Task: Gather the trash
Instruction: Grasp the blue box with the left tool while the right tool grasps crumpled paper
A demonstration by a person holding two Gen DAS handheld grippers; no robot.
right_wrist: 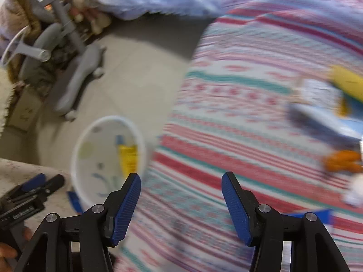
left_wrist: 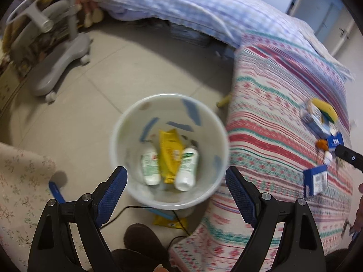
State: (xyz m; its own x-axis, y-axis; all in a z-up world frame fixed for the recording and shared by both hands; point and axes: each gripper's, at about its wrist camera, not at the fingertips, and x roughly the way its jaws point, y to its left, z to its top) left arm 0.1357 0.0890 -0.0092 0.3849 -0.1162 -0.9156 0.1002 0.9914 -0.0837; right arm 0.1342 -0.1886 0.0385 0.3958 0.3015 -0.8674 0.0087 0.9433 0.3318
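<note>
Trash bin (left_wrist: 169, 151) on floor beside bed (left_wrist: 283, 113), holding two bottles and yellow pouch (left_wrist: 169, 156). My left gripper (left_wrist: 175, 179) gapes wide above it, empty; right gripper (right_wrist: 181, 181) empty, jaws apart, over bedspread.

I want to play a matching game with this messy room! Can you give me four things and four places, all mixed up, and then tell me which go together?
Things:
1. Yellow pouch
2. Blue box
3. Grey chair
4. Yellow wrapper

Places:
A. On the striped bedspread
B. In the bin, between two white bottles
C. On the floor, right beside the bin
D. On the floor, away from the bin, near a stuffed toy

Pairs: 1-B, 2-A, 3-D, 4-C
</note>
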